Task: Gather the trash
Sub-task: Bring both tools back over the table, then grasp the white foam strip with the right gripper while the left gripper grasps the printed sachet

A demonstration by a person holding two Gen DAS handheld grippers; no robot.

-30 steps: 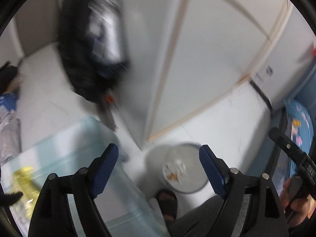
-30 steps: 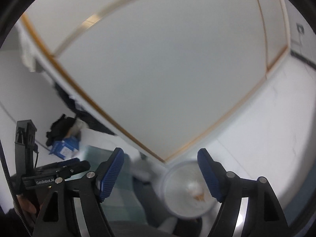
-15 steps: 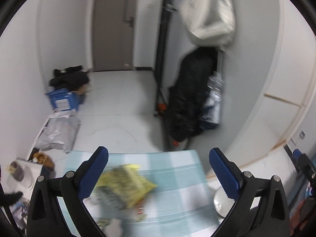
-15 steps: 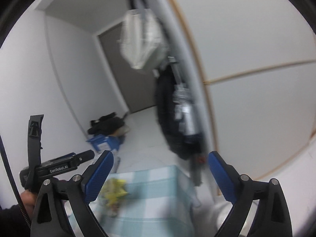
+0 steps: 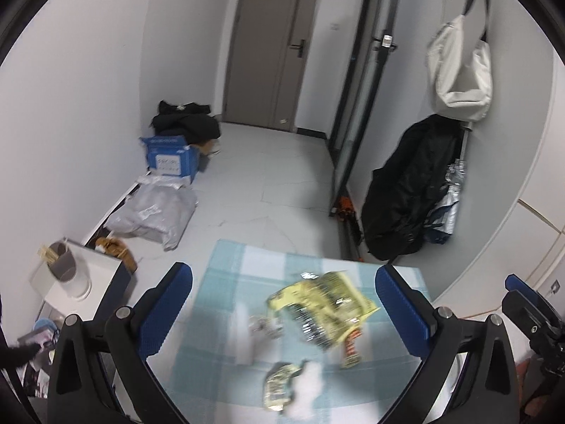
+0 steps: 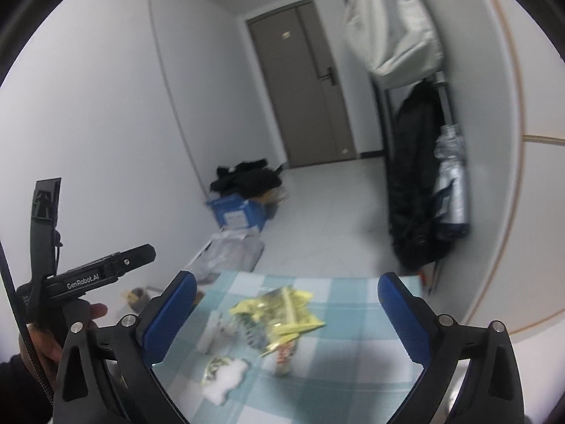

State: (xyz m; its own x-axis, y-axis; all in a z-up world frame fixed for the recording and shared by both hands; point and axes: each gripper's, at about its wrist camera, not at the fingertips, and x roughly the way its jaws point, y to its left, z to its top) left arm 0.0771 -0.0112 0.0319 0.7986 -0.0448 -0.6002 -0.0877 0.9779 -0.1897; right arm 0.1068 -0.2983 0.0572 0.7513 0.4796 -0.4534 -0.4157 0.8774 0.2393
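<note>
left gripper [image 5: 282, 304] hovers over the checked tabletop [image 5: 226, 275], fingers [image 5: 166, 304] spread wide, gripping nothing. below them, a blurred white scrap [image 5: 243, 335] at centre-left, a crumpled small wrapper [image 5: 279, 385] at lower centre, and the yellow snack bag [image 5: 325, 300] at centre-right. right gripper [image 6: 286, 311] likewise wide open and empty above the same trash, yellow snack bag [image 6: 275, 311] mid-frame between its fingers [image 6: 169, 311].

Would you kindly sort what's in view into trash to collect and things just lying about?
For the job: yellow snack wrapper, crumpled wrapper, white tissue.

Lying about: blue box, grey mailer bag, black coat, white bag.
</note>
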